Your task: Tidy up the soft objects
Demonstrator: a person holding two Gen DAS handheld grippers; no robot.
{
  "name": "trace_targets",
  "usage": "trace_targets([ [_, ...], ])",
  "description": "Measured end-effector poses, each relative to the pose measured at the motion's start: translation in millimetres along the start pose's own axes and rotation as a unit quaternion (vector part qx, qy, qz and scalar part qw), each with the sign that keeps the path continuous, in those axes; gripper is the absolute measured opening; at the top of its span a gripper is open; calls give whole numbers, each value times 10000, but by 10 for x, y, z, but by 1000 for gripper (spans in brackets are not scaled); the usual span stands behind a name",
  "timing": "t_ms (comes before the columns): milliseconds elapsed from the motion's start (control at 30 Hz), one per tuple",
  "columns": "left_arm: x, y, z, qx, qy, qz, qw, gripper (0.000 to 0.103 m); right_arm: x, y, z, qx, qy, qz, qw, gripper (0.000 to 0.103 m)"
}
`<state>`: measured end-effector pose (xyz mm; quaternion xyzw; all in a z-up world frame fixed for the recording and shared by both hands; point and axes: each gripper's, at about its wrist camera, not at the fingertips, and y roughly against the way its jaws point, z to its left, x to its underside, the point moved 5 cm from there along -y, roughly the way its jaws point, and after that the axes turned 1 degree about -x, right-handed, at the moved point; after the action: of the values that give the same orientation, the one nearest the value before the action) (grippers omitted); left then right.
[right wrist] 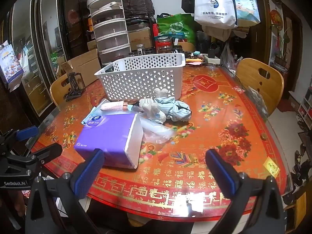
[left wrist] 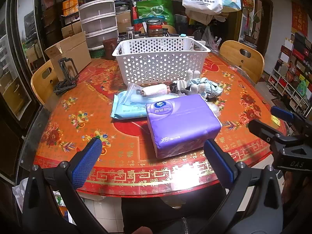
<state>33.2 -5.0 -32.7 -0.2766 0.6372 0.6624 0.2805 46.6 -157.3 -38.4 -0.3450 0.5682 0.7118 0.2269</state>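
Note:
A purple tissue pack (left wrist: 181, 122) (right wrist: 111, 136) lies on the red table near the front. Behind it lie a light blue wipes pack (left wrist: 126, 107), a rolled pink cloth (left wrist: 156, 90) (right wrist: 114, 106), a pile of socks and striped blue cloth (left wrist: 202, 88) (right wrist: 171, 108), and a clear plastic bag (right wrist: 156, 130). A white perforated basket (left wrist: 159, 62) (right wrist: 142, 76) stands behind them and looks empty. My left gripper (left wrist: 153, 161) is open and empty, just in front of the tissue pack. My right gripper (right wrist: 154, 167) is open and empty, right of the pack.
A cardboard box (left wrist: 70, 52) and a black stand (left wrist: 67, 76) sit at the table's back left. Jars (left wrist: 155, 28) and a stacked drawer tower (left wrist: 99, 15) stand behind the basket. Wooden chairs (left wrist: 243, 58) (left wrist: 43, 80) flank the table. The right gripper shows in the left wrist view (left wrist: 273, 124).

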Motion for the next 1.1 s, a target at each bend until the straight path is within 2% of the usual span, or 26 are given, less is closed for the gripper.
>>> trace_targets([
  [1100,-13,19,-5,-13,-35,-26,10000,103,6,-14,-2,5,3,2,10000,103],
])
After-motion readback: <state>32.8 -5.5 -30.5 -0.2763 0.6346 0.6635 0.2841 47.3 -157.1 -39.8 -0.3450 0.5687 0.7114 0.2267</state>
